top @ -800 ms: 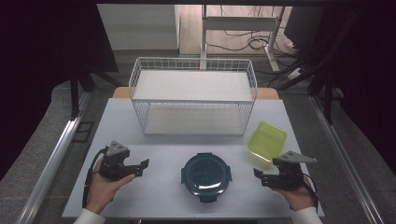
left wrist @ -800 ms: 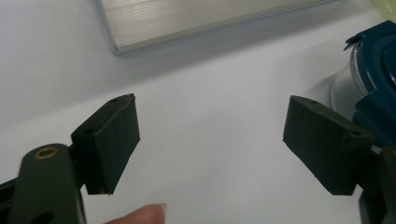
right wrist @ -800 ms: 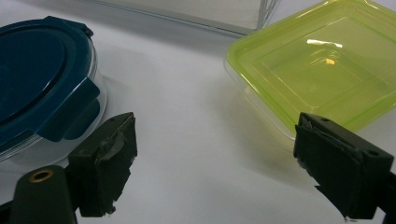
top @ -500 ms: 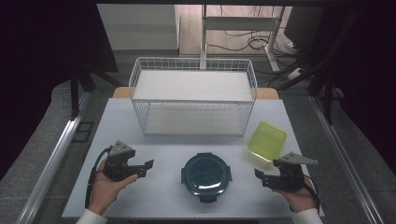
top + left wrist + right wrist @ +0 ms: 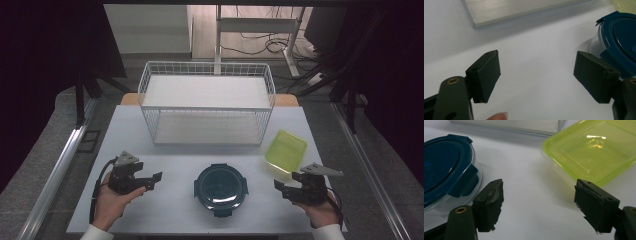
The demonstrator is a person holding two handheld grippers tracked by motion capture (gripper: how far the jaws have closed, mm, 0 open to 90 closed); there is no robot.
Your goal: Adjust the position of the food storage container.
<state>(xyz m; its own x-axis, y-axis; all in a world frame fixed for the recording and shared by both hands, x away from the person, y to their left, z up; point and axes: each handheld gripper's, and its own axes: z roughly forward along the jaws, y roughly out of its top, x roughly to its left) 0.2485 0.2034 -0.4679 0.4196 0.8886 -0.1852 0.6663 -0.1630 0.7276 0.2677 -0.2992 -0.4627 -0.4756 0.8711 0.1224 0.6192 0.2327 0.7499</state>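
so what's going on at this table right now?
A person holds a claw in each hand, low at the near edge of the white table. The left claw and the right claw both point inward at the round container with the dark blue lid that sits closed between them. Both are open and hold nothing. A lime green square container lies just behind the right claw, and a white wire basket stands at the back.
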